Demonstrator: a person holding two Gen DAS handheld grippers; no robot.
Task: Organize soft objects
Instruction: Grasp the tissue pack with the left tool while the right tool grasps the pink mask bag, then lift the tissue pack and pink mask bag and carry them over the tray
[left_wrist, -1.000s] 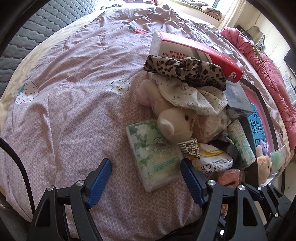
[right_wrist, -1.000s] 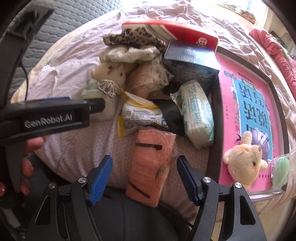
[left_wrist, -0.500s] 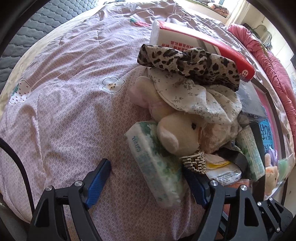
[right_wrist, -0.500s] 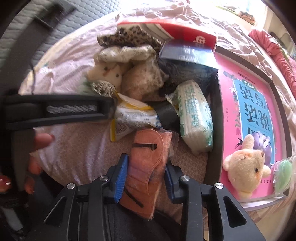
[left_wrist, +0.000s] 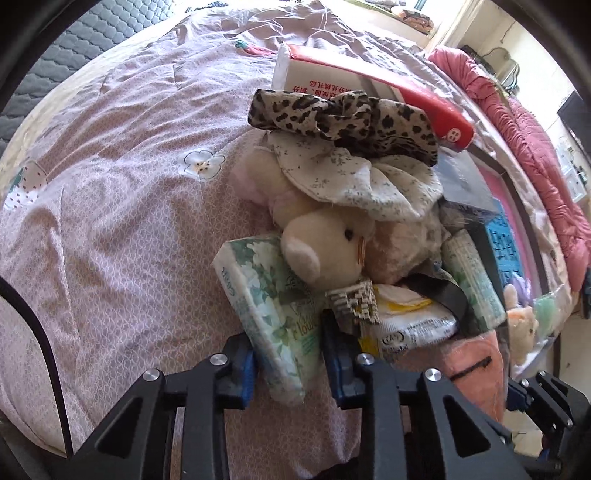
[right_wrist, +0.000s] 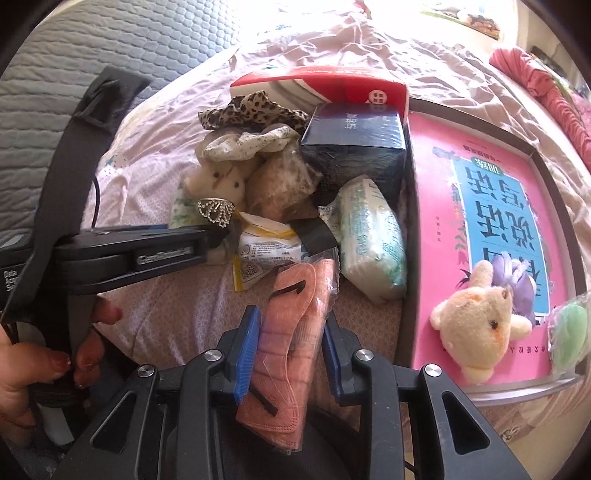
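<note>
Both grippers have just been closing, each with a thing between its jaws. Left gripper (left_wrist: 289, 363) clamps its blue pads on the near end of a green floral tissue pack (left_wrist: 271, 302), tilted up on the pink quilt (left_wrist: 110, 206) near its front edge; the pack's lettering reads "Flo…", the rest cut off by the right jaw. Right gripper (right_wrist: 290, 354) clamps a peach face mask in a clear wrapper (right_wrist: 291, 332), whose lower end hangs past the quilt's front edge over something dark I cannot make out.

From the right wrist view the left gripper's black body crosses the frame, marked with embossed lettering too blurred to read, and a hand (right_wrist: 44, 362) grips its handle at the lower left. It hides most of the floral pack there.

In the heap, a cream plush toy (left_wrist: 325, 251) lies half buried under a floral cloth scrunchie (left_wrist: 354, 181) and a leopard-print scrunchie (left_wrist: 343, 114). A red and white box (left_wrist: 373, 77) behind them carries Chinese characters, partly covered. A white sachet with yellow trim (right_wrist: 269, 251) bears small print and a code square, unreadable. A second tissue pack (right_wrist: 369, 236) lies against the tray wall (right_wrist: 406, 258). In the tray a pink book (right_wrist: 491, 221) shows large upside-down Chinese characters, with a small bear (right_wrist: 480, 317) on it.
</note>
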